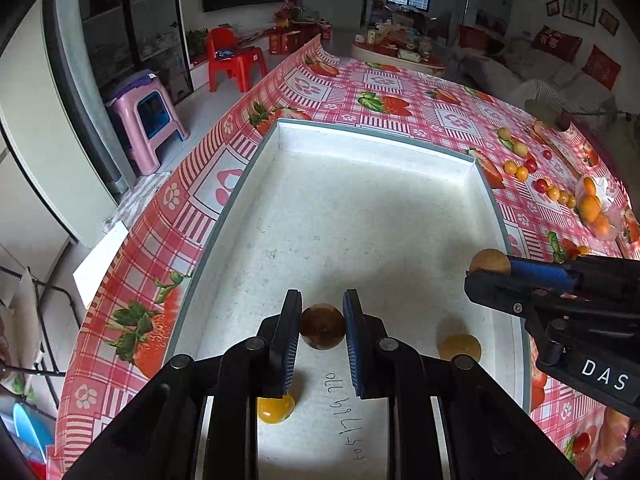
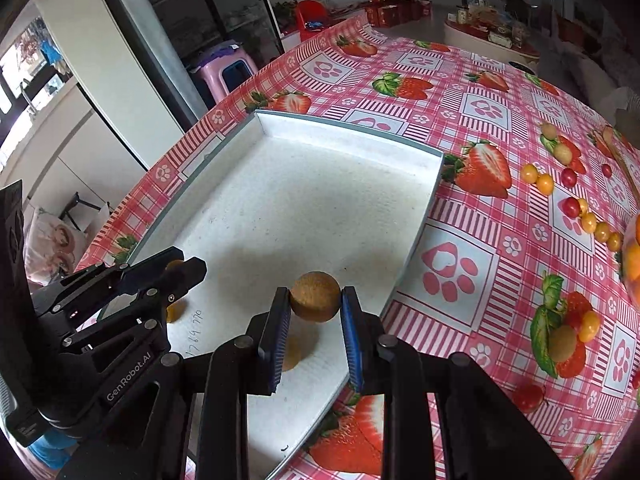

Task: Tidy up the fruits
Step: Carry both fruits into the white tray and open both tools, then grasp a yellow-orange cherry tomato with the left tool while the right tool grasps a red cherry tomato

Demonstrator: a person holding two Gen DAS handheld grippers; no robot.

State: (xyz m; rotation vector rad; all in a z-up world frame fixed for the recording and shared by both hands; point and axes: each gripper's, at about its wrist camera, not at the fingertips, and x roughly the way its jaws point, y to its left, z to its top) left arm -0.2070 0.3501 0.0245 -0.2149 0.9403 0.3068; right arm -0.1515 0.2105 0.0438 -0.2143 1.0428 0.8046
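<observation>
Where strawberry tablecloth (image 1: 400,92) spreads | both grippers clamp brown fruits | white tray (image 1: 360,208) below

My left finger (image 1: 285,344) hides part of yellow fruit (image 1: 276,408). Bag of oranges (image 2: 634,256) cut by right edge. Ink scrawl on tray (image 1: 340,216) partly covered, unreadable.

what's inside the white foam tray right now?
On the floor of the white foam tray: a yellow round fruit and a tan round fruit, plus handwritten digits. Both are partly covered by gripper fingers, and the tray's near end is hidden.
</observation>
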